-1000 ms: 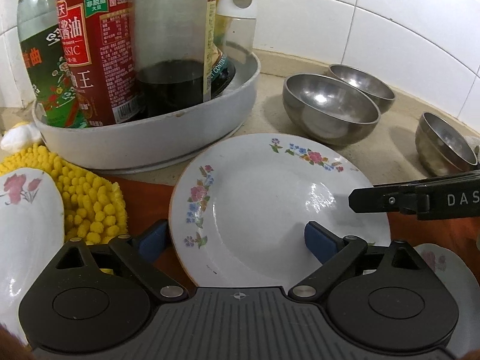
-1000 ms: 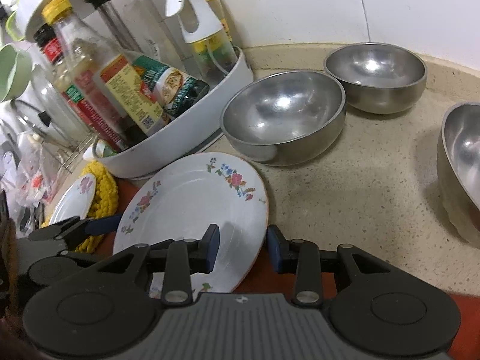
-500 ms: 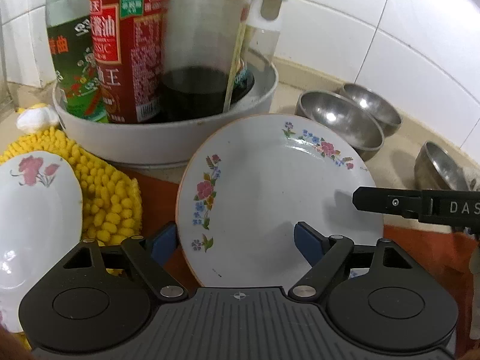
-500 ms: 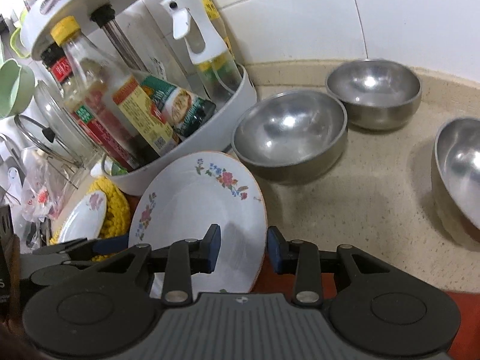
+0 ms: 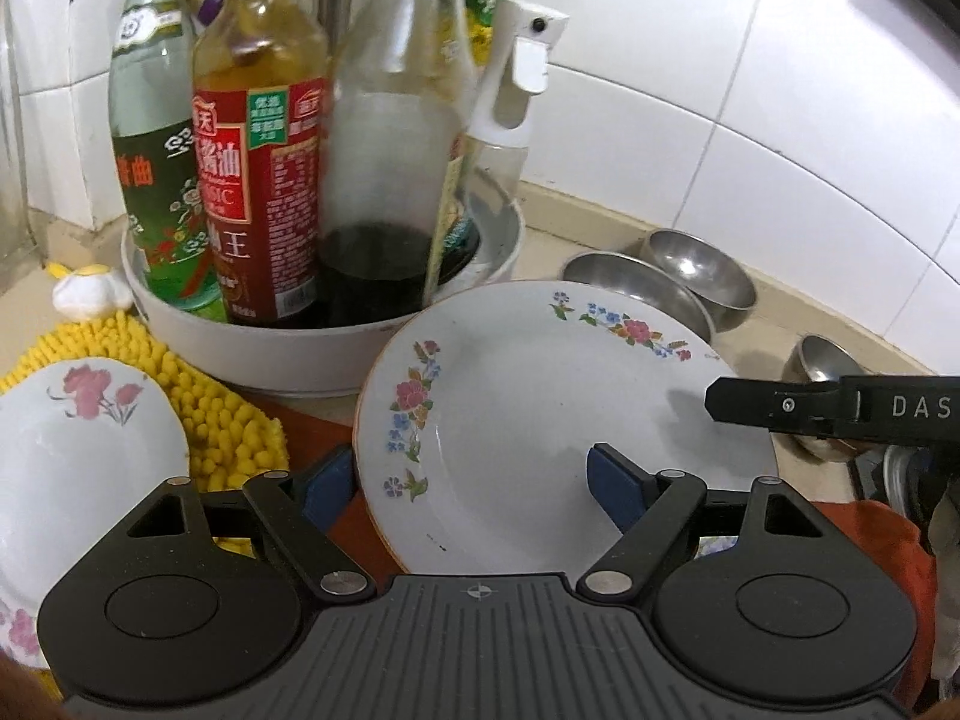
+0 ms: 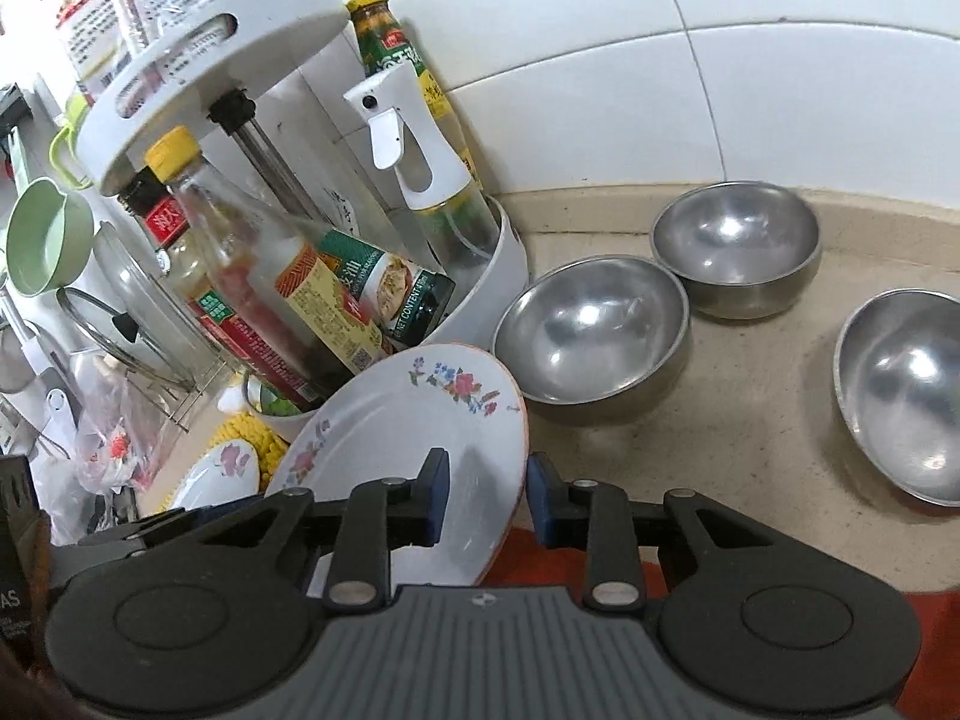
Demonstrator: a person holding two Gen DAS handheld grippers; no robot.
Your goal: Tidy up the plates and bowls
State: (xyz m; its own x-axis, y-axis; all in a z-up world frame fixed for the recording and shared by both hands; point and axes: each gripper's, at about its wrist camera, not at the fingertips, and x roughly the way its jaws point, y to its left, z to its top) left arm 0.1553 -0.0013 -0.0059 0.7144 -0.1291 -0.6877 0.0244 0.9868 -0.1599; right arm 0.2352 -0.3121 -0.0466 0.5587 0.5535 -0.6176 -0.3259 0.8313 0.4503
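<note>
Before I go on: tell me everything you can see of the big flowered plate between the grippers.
The round white flowered plate looks glazed ceramic, with an orange-edged rim and three floral sprays. It is tilted, far edge raised toward the white round bottle caddy. The right hand-held gripper straddles its right rim, one finger over the face and one outside. The left hand-held gripper straddles its near-left rim. Whether either grips tightly is unclear. Small dark specks mark its near face.

My left gripper's body hides the floral plate's (image 5: pixel 540 408) near rim; the pink-flowered plate (image 5: pixel 78 456) runs off the frame's left edge, and the third steel bowl (image 6: pixel 906 402) is cut by the right edge
</note>
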